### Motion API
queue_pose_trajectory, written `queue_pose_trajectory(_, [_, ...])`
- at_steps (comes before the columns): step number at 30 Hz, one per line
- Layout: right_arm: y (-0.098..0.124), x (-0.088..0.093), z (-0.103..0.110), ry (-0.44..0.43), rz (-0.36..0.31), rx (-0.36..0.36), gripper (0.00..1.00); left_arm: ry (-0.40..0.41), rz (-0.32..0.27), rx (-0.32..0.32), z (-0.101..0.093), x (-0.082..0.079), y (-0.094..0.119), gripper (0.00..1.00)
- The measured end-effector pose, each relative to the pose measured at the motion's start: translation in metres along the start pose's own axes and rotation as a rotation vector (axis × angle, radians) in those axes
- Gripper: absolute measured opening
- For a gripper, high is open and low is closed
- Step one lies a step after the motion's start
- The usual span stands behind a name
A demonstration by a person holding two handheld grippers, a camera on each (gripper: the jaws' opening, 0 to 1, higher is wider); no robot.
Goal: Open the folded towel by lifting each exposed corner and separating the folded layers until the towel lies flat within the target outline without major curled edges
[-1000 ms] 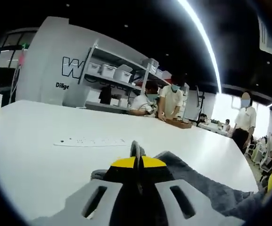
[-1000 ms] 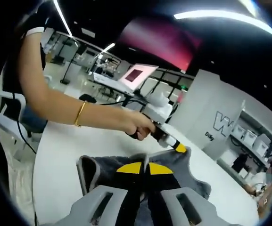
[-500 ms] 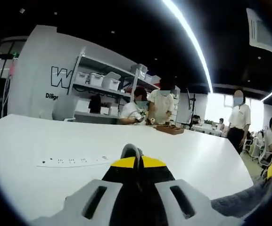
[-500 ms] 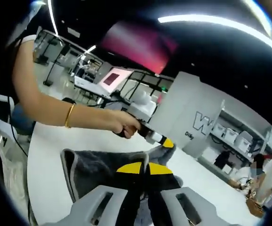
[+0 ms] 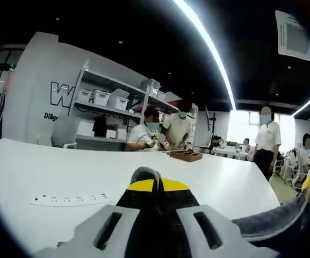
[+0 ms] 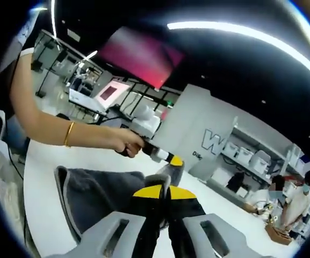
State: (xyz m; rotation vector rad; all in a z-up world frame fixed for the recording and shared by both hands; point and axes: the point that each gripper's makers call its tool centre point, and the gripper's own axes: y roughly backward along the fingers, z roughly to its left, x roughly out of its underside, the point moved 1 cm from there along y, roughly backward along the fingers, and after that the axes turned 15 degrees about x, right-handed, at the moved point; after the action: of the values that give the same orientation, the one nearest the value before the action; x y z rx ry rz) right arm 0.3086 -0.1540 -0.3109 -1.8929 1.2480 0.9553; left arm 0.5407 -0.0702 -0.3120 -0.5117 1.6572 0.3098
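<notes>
Lifted higher than a second ago, both of them: less desk (image 5: 52, 166) under the left tool (image 5: 156, 185) now, and the towel (image 6: 98, 191) hangs up in the air between the two tools instead of lying bunched on the surface. Right tool (image 6: 164, 194) clamped shut on one grey corner; left tool likewise pinched on a fold of towel poking up between its yellow tips. From the right gripper view, looks like the person's hand (image 6: 127, 145) carrying the left tool has pulled further away, so the cloth is stretched out more, dark side sagging on the near side. In the left gripper view, a grey strip of towel runs off to the lower right.

Probably means the layers are coming apart nicely. Still needs lowering and laying flat on the desk though, and can't see any target outline from here. Watch for that sagging edge curling under on the way down.
</notes>
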Motion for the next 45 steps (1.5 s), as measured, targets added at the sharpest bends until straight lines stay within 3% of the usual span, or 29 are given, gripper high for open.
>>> queue_pose_trajectory(11, [0.016, 0.016, -0.044, 0.009, 0.032, 0.108, 0.0, -0.019, 0.006, 0.078, -0.029, 0.0, -0.046, 0.01])
queue_pose_trajectory(25, [0.038, 0.04, -0.074, -0.019, 0.077, 0.181, 0.0, -0.041, 0.028, 0.172, -0.063, 0.008, -0.102, 0.01])
queue_pose_trajectory(45, [0.059, 0.084, -0.086, -0.085, 0.16, 0.221, 0.0, -0.059, 0.094, 0.245, -0.092, 0.039, -0.159, 0.01])
